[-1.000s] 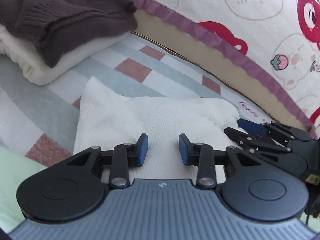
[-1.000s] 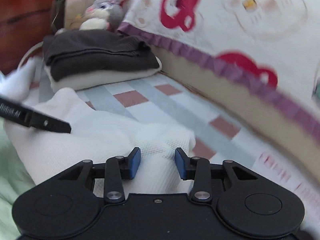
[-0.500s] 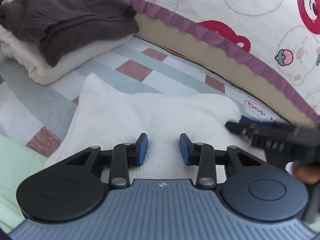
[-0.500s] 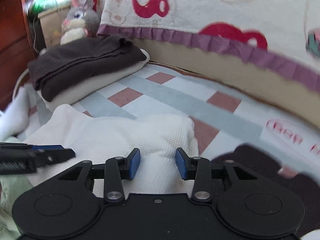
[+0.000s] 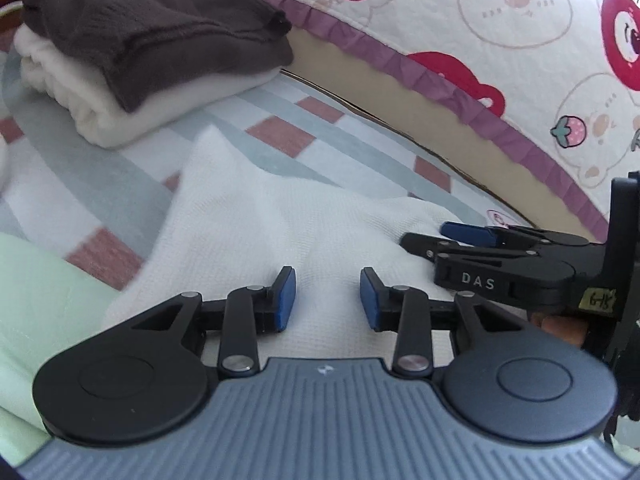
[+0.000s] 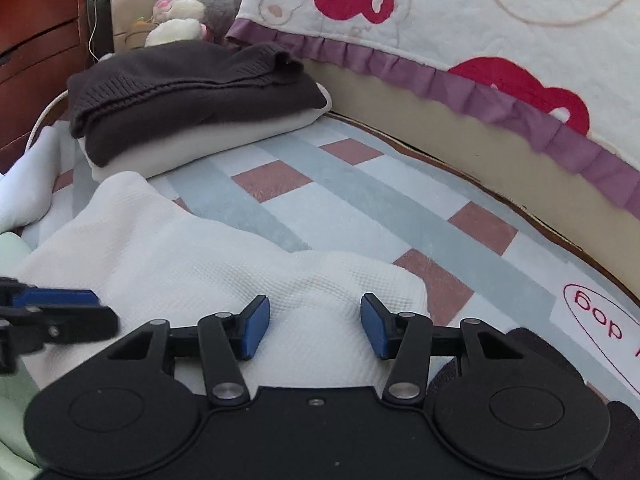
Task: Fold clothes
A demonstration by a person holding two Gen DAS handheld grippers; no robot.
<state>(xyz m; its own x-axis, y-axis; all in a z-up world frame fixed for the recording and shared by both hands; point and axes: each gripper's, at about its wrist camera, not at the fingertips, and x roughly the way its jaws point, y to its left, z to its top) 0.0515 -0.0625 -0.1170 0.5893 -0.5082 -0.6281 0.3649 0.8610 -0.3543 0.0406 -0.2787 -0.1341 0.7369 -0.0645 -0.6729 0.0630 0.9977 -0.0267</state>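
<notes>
The checked bed (image 6: 360,208) carries the white waffle garment (image 5: 280,232) at six o'clock and a folded dark sweater (image 6: 188,84) at ten o'clock. Over the garment, the left hand-held gripper (image 5: 328,304) stands narrowly apart, gripping nothing. The right hand-held gripper (image 6: 314,326), its jaws just widened, straddles a raised fold without pressing.

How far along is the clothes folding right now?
Done: a folded dark brown knit sweater lies stacked on a folded cream garment. In hand: the white waffle-weave garment lies partly folded on the checked sheet; the right hand-held gripper has just been opening over its corner, and the left hand-held gripper is open above it. Left: finishing and stacking it.
</notes>
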